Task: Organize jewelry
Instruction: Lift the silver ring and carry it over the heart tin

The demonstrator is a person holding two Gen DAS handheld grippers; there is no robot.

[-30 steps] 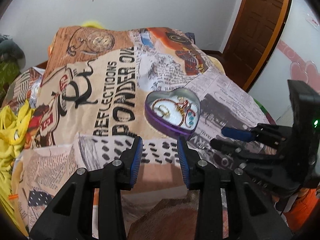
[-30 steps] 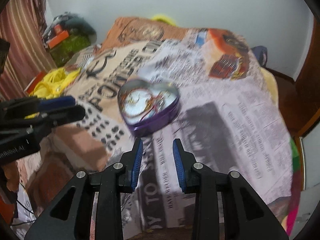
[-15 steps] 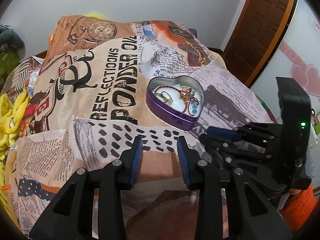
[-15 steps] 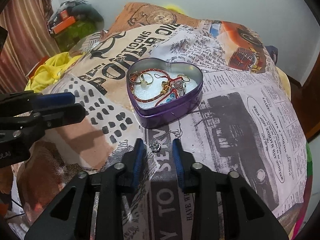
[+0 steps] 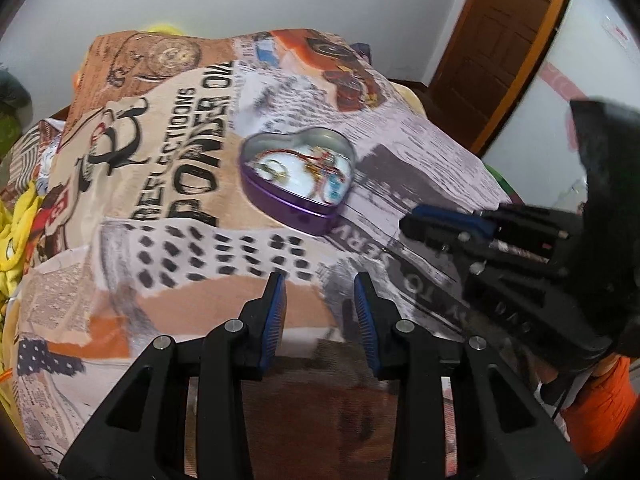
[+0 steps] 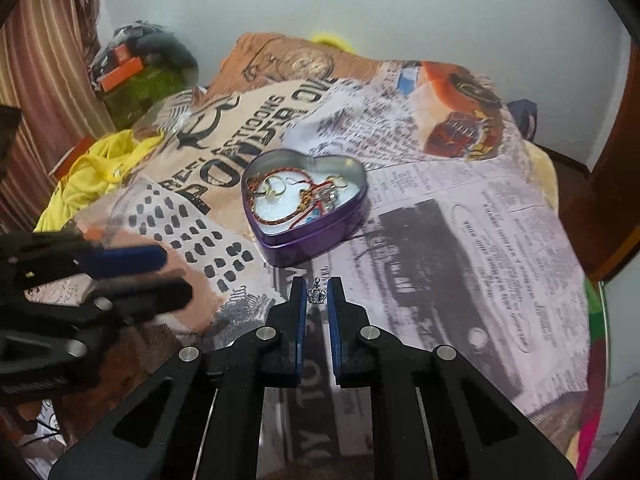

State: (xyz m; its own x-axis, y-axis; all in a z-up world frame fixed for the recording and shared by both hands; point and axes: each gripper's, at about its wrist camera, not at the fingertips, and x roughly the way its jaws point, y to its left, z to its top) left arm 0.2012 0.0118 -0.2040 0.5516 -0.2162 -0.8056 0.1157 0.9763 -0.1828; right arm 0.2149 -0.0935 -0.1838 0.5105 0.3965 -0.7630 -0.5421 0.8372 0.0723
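On the left, the left gripper [image 5: 320, 300] hangs over the printed blanket [image 5: 160, 240] with nothing in it; its jaws stand wide apart and only cloth shows between the blue pads [image 5: 276, 312]. It is well apart from the tin.

In the middle lies the heart-shaped purple tin [image 6: 304, 204], open, resting on the blanket. Inside there is a red cord bracelet [image 6: 276, 216], some gold rings [image 6: 276, 190] and other small pieces tangled together; I cannot tell them all apart.

Further right, the right gripper [image 6: 317, 296] is just in front of the tin's point. Its jaws are almost together, and a small silver crown charm [image 6: 317, 295] sits between the two pads. It seems to be pinched from both sides, though I cannot tell how firm the contact is.

The charm is, in my judgement, very light, hard and smooth, so it can slip or turn easily between the pads. The best hold is probably across its flat faces at the wide body, not at the thin loop on top, which could bend or let it swing. If a fine chain hangs from it, that is too thin to see here. The cord in the tin is soft and could catch on the charm when it goes in.
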